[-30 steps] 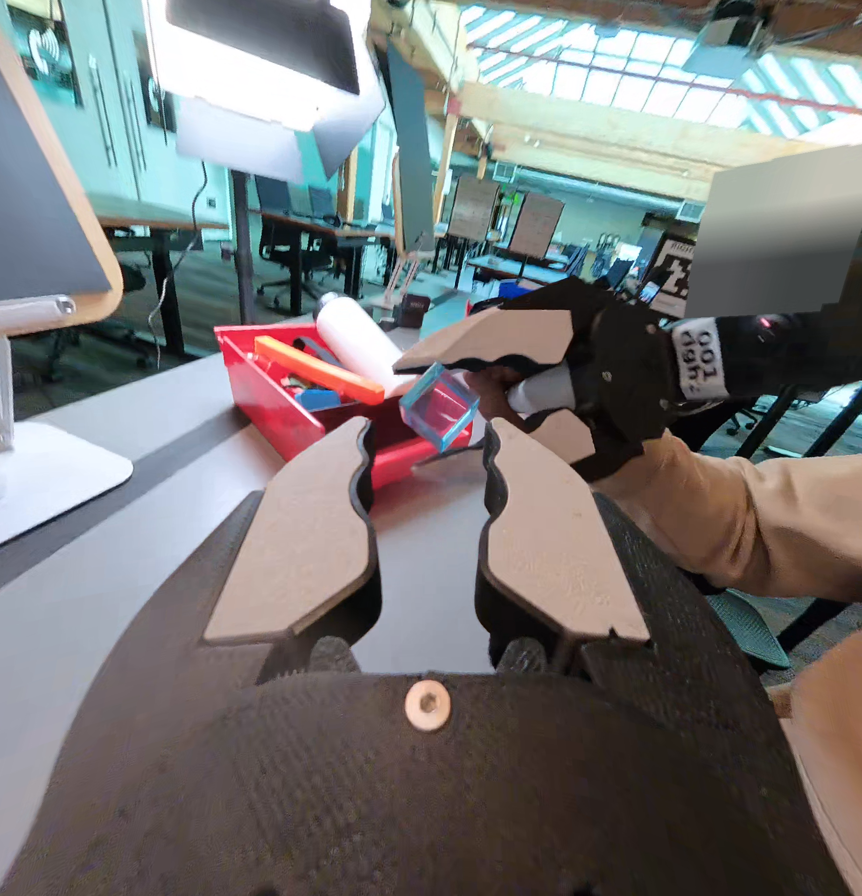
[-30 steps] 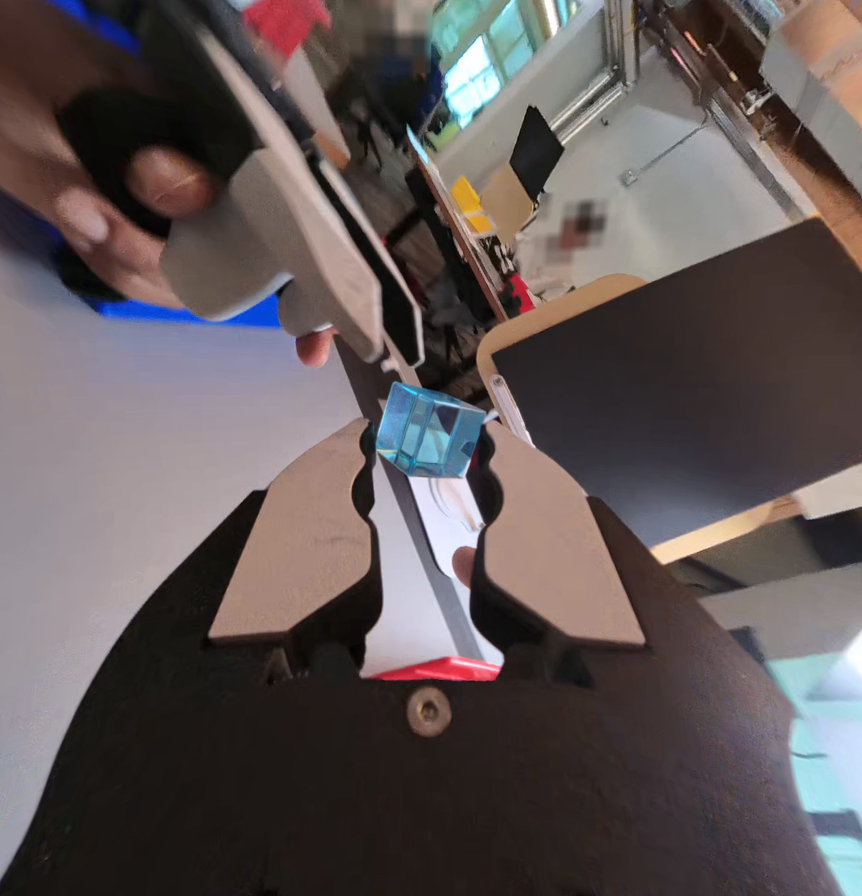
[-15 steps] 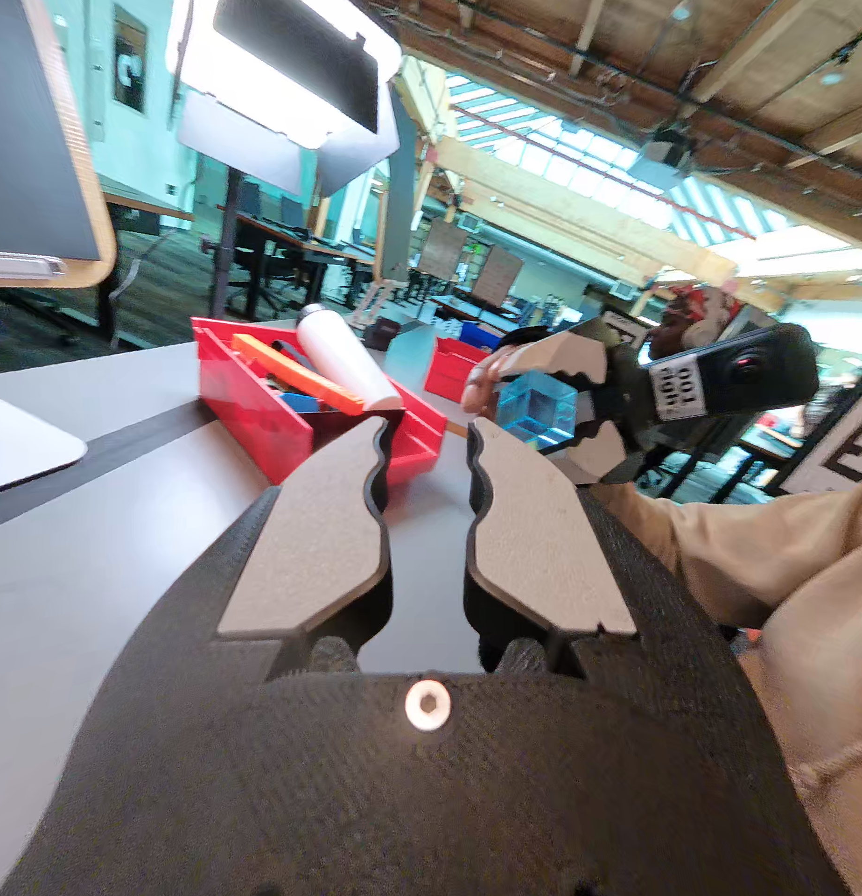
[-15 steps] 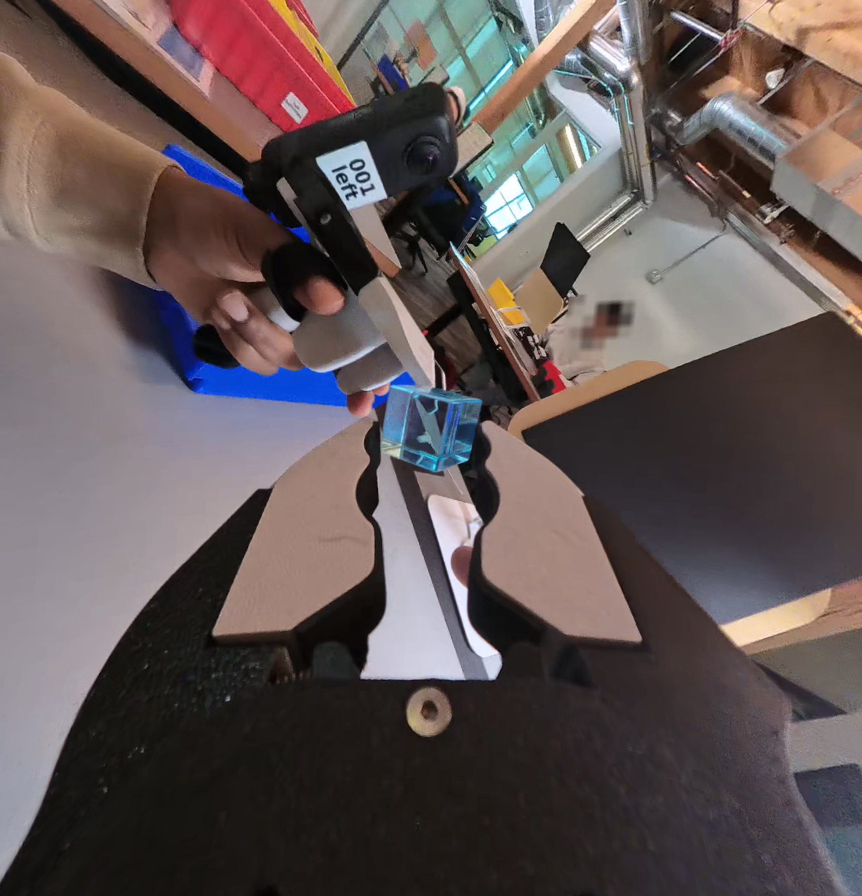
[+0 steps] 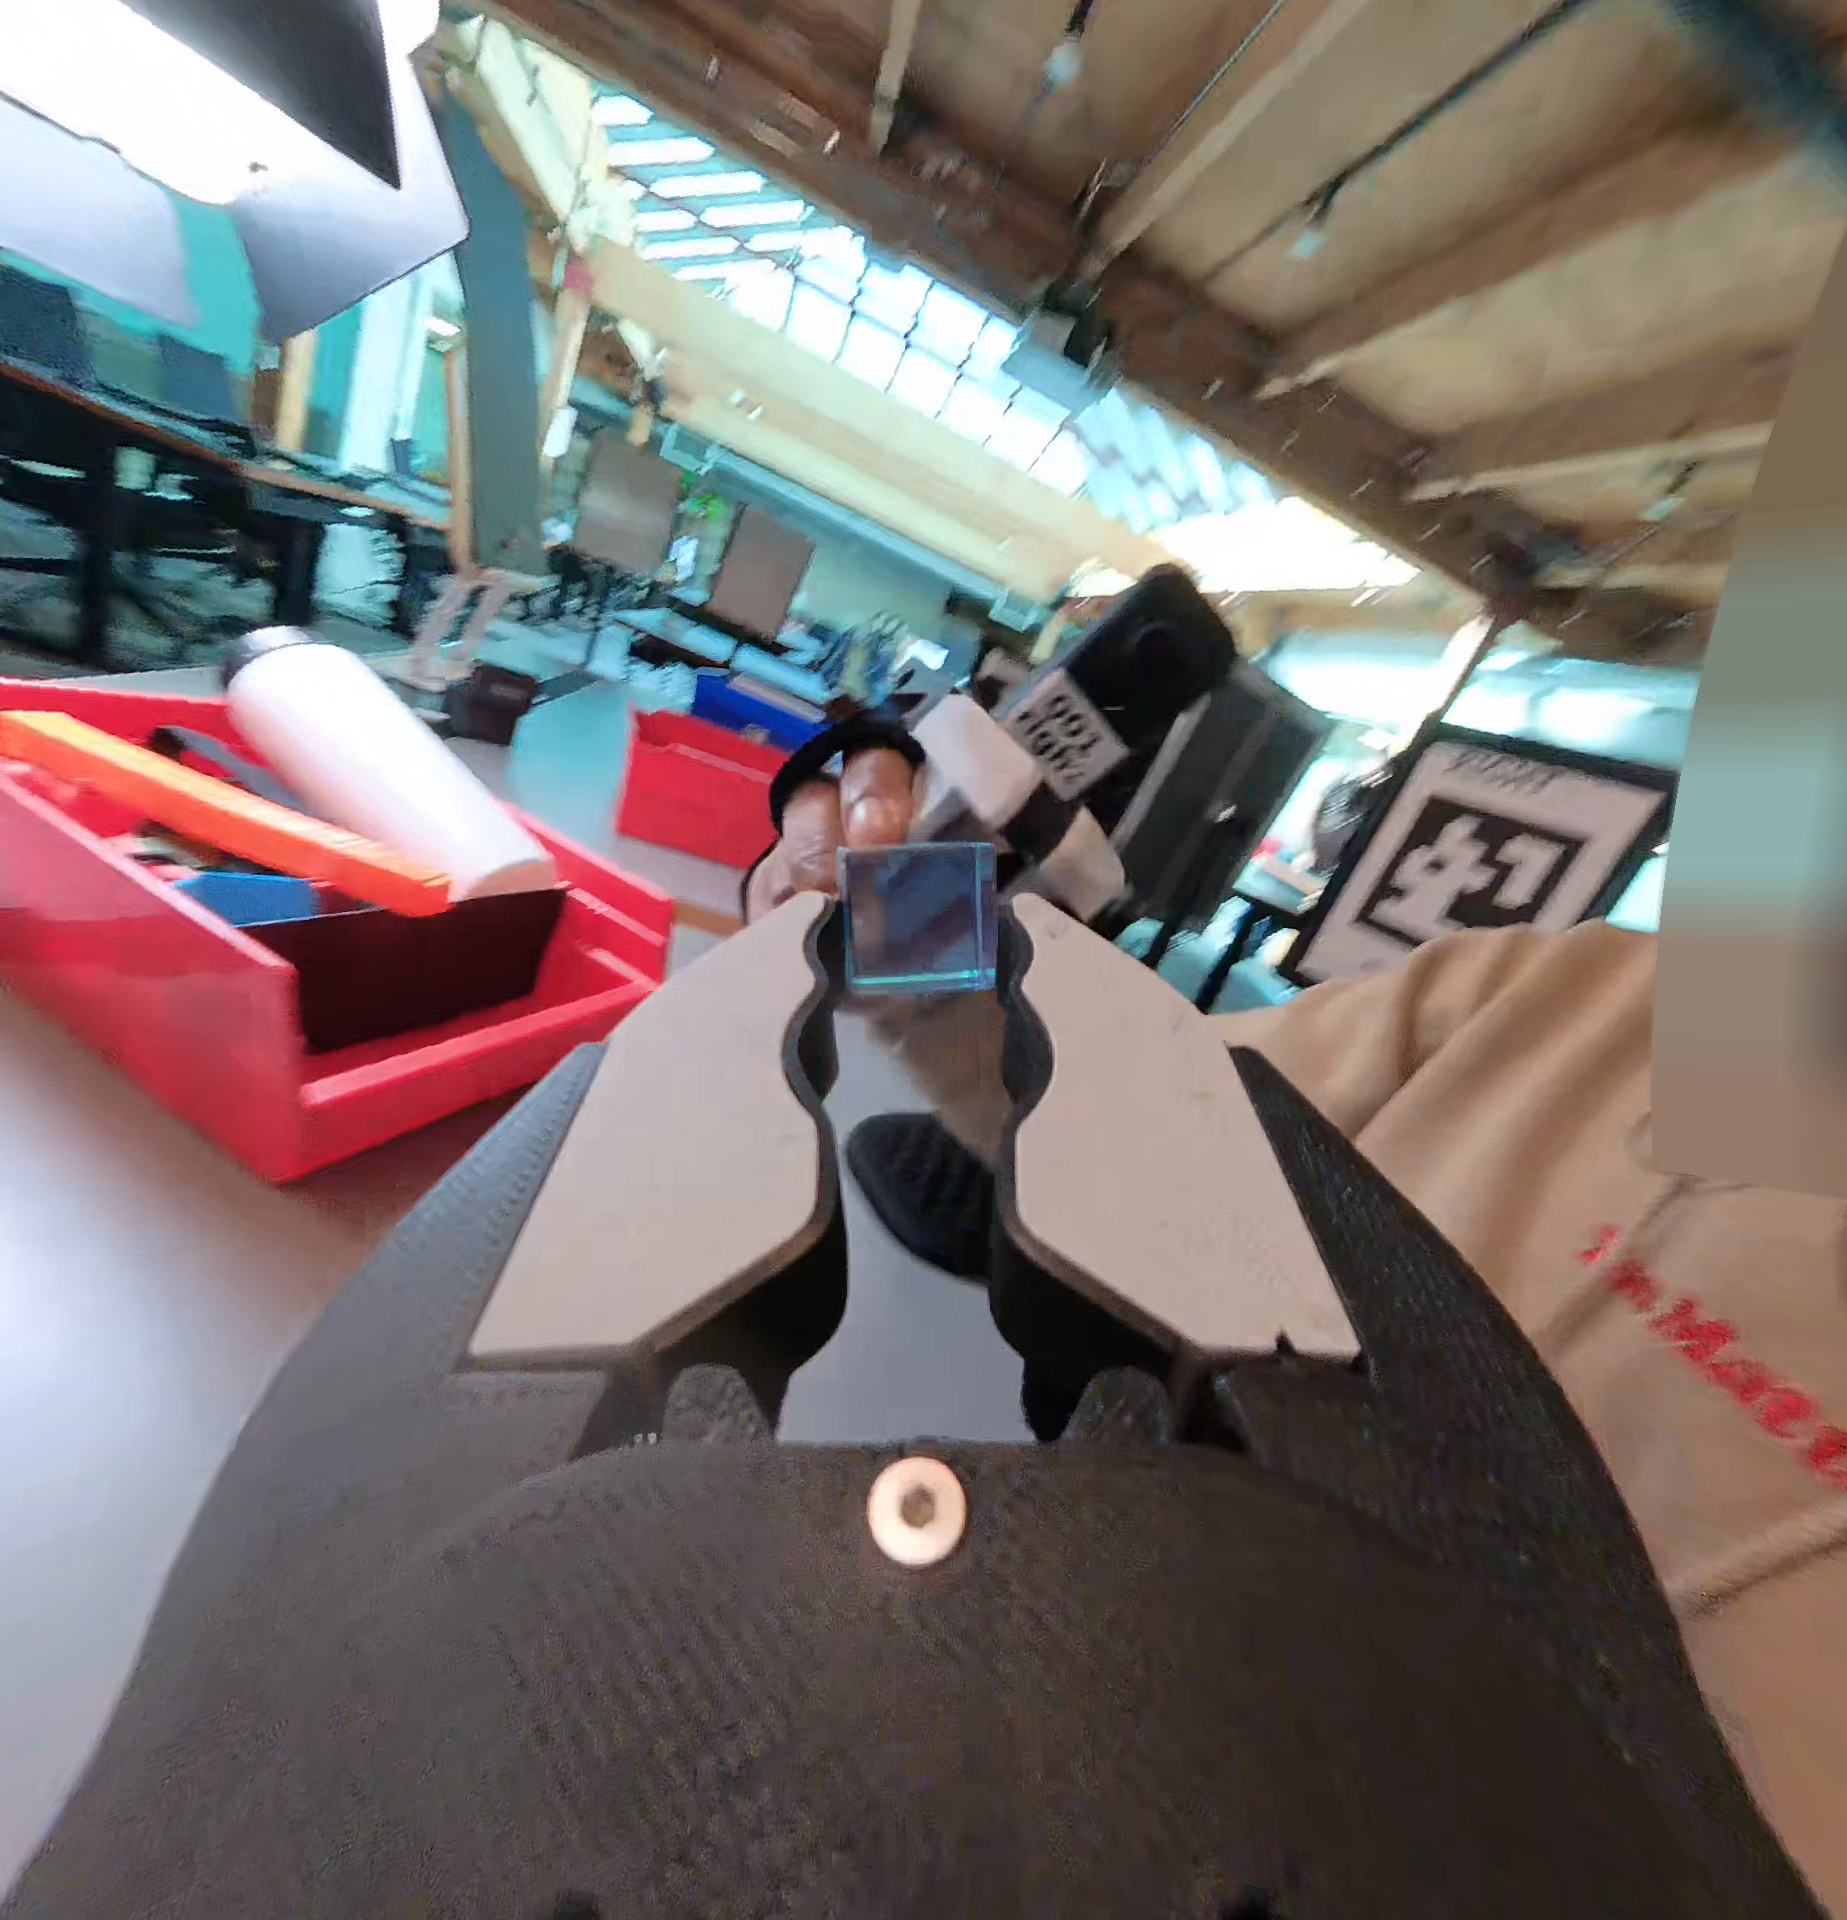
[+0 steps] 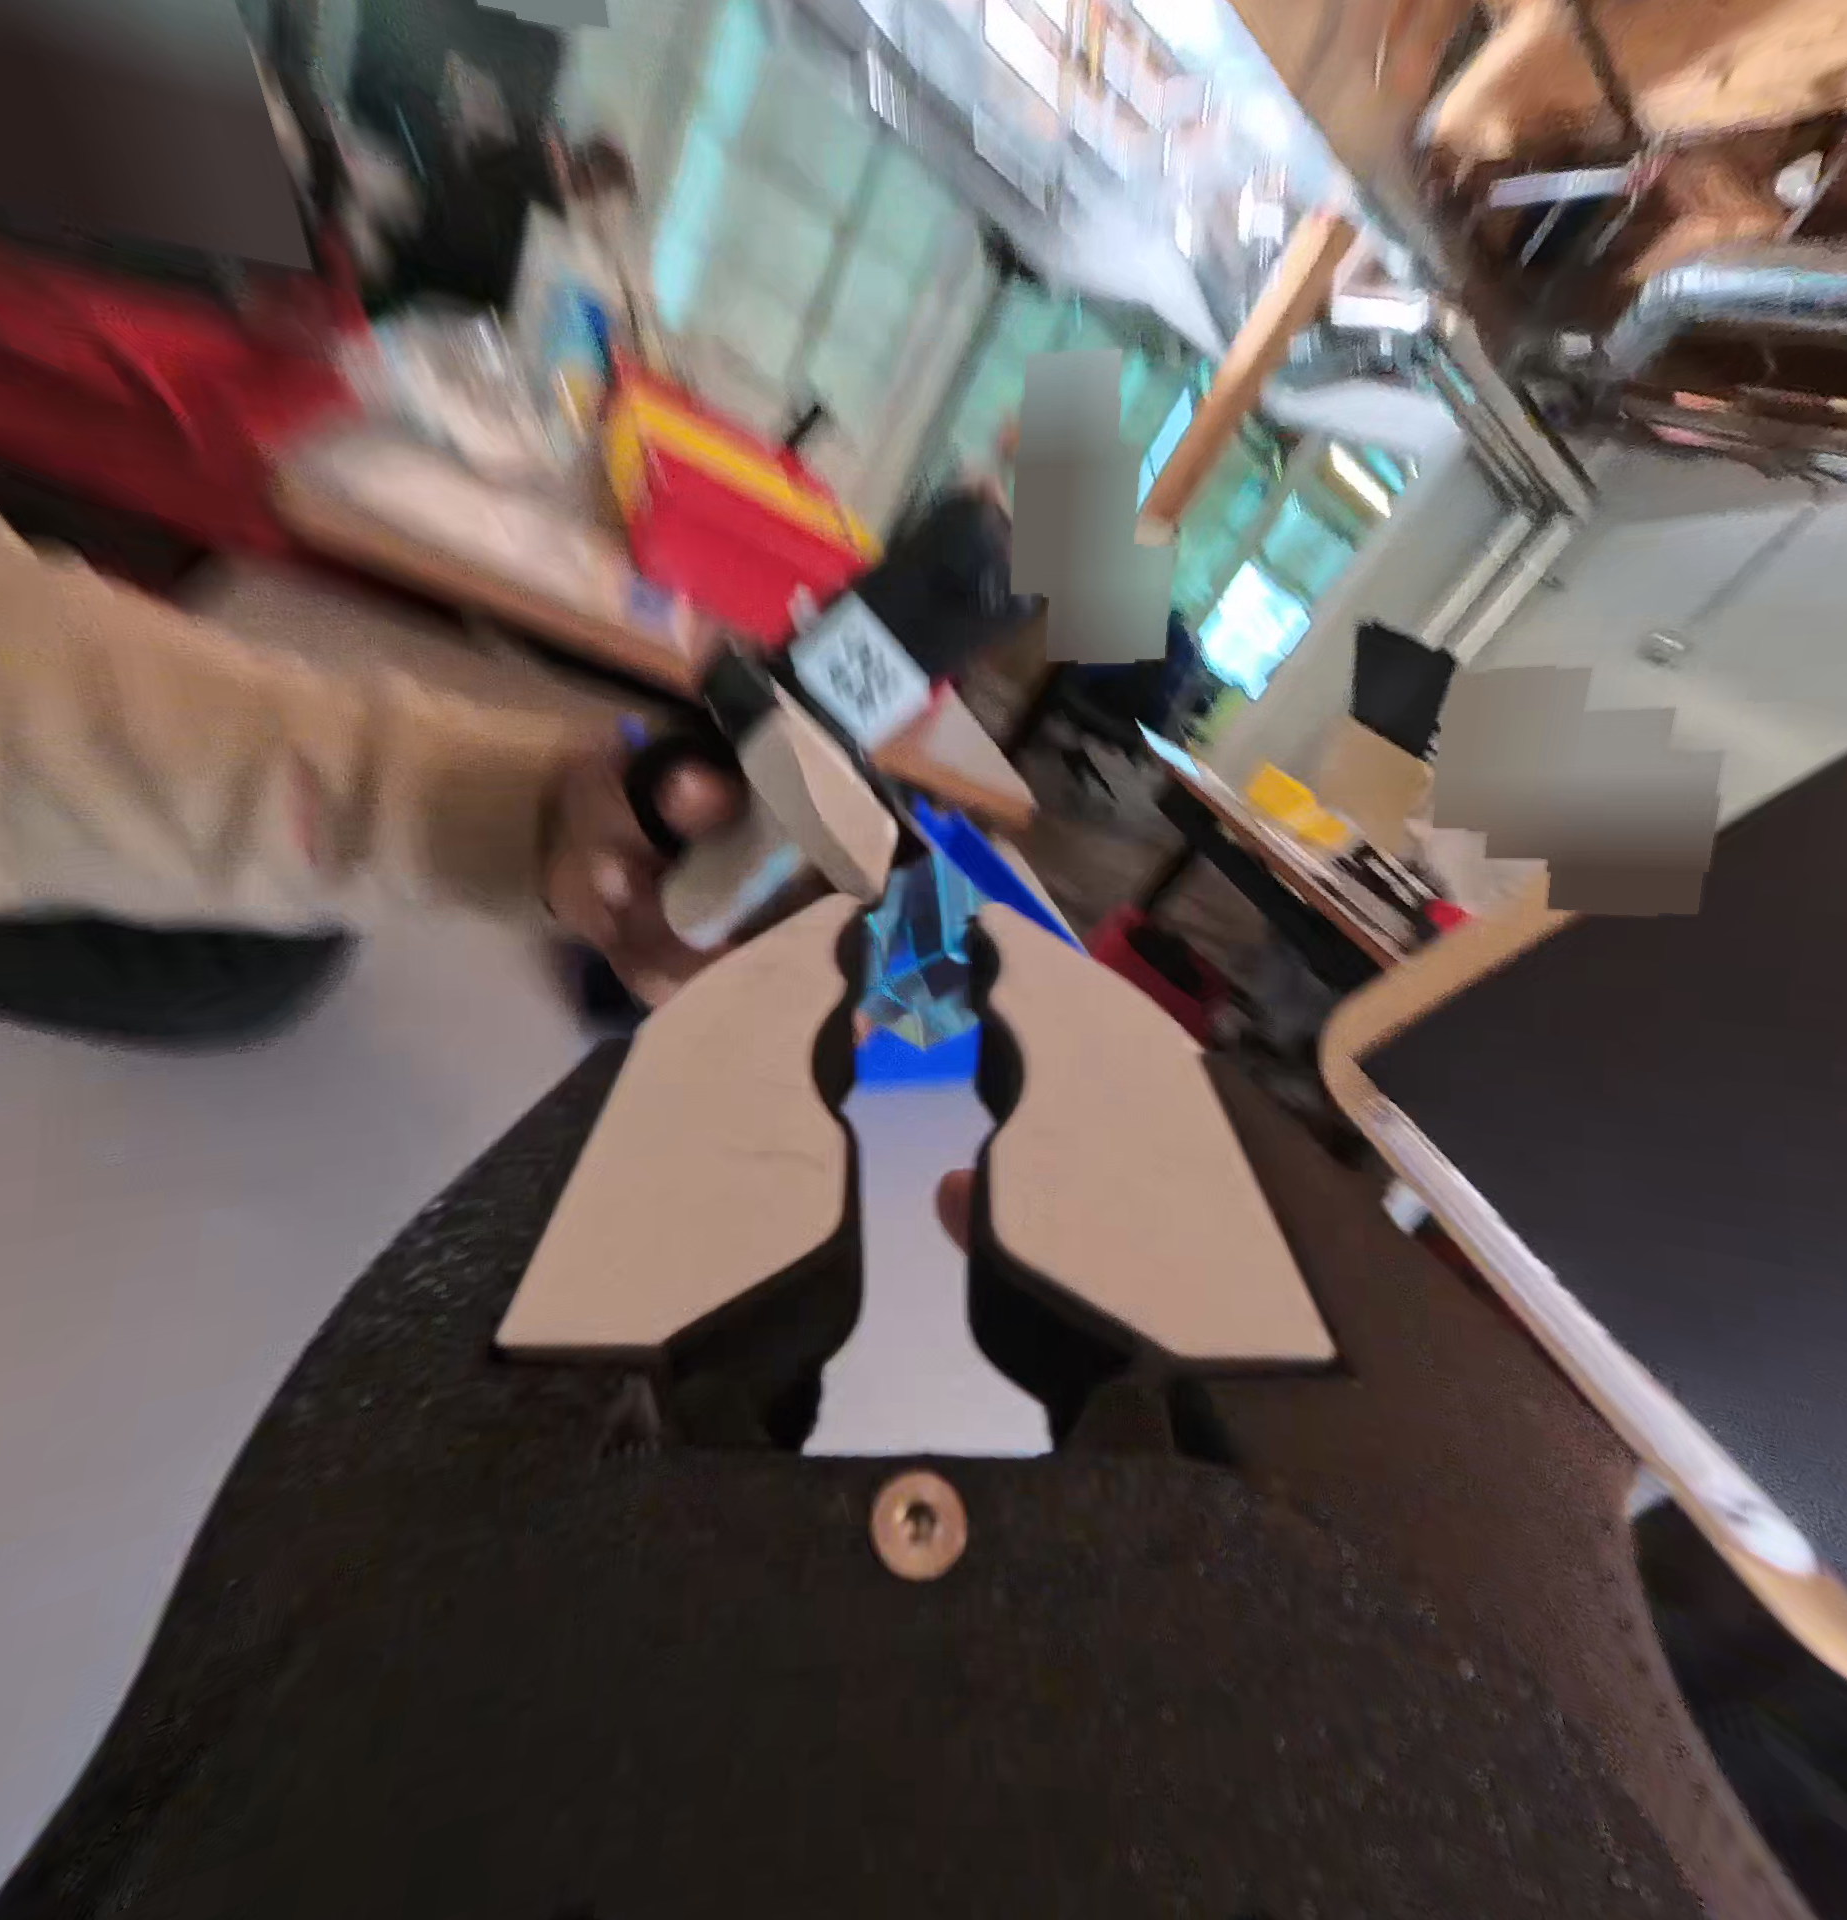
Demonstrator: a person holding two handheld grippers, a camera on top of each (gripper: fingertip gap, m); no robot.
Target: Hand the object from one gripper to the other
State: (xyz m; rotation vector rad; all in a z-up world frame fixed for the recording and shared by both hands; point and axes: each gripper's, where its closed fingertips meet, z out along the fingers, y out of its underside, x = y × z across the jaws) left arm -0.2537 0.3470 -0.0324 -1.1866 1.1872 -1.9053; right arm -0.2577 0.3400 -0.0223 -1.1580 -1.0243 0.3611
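The left gripper (image 5: 919,940) has its tips on either side of the clear blue cube (image 5: 917,916), narrowed until both seem to touch its side faces, though whether it bears the weight yet I cannot tell; off to its left on the grey table (image 5: 119,1299) sits a red bin (image 5: 275,1049) with a white bottle (image 5: 379,769) and an orange bar (image 5: 212,810). The right gripper (image 6: 914,966), facing it, is clamped on the same cube (image 6: 914,977), which hangs in the air between the two tools, clear of the table. I judge the handover about half done: the receiver is in place, and what is left is its firm squeeze, the giver's release and the parting. The cube has no long axis; in the left wrist view one flat face looks squarely back at the camera with its edges level and upright, while the blurred right wrist view shows it corner-on
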